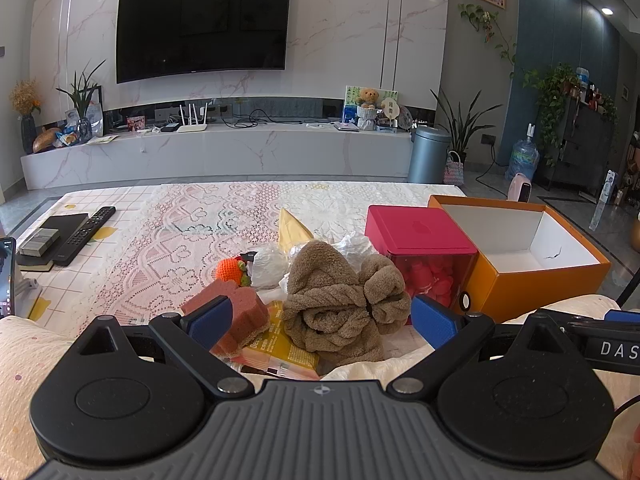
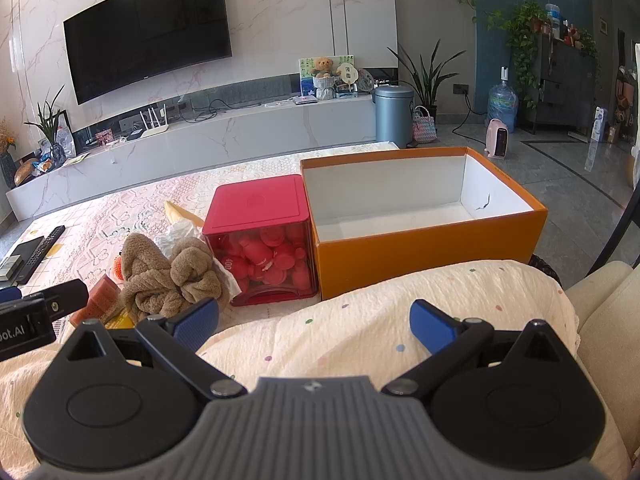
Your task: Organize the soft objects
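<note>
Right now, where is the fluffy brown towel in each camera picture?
Left wrist view: the brown towel is low in the middle, between the open left gripper's fingers.
Right wrist view: it sits at the left, beyond the open right gripper.
Shared landmark: the red box just right of it.

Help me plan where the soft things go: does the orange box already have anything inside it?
No, the orange box is open and only its bare white floor and walls show in the right wrist view.
</note>
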The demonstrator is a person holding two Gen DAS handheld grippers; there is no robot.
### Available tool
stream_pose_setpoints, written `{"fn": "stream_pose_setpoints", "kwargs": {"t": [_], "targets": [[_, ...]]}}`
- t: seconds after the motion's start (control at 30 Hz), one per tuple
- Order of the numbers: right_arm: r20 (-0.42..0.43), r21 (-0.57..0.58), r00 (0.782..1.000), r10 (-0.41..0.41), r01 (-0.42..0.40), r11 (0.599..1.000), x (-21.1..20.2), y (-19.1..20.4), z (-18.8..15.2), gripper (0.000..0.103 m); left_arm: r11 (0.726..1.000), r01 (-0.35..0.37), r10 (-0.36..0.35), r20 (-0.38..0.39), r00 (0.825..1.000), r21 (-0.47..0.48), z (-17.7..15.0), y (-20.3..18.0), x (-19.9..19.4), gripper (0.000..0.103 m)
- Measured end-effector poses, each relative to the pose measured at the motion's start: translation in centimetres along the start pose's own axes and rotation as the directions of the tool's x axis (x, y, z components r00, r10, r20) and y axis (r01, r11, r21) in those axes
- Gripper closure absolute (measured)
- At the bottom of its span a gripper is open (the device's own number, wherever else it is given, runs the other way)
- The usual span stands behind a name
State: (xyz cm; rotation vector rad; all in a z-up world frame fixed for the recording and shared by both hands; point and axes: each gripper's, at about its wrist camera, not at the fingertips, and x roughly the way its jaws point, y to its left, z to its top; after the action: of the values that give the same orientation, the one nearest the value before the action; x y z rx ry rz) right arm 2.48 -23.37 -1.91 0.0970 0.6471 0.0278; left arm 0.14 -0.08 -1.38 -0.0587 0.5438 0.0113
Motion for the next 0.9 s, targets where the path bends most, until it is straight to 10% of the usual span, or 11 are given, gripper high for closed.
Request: {"fn": "stream_pose_setpoints", "kwargs": {"t": [0.9], "targets": [[-0.021, -0.077, 0.999, 0.033, -0.035, 0.996, 0.8, 1.6, 0.0, 0.003, 0.997, 0.071, -0.074, -0.074, 0.995, -0.034, -0.9, 1.4, 1.1, 0.0]]}}
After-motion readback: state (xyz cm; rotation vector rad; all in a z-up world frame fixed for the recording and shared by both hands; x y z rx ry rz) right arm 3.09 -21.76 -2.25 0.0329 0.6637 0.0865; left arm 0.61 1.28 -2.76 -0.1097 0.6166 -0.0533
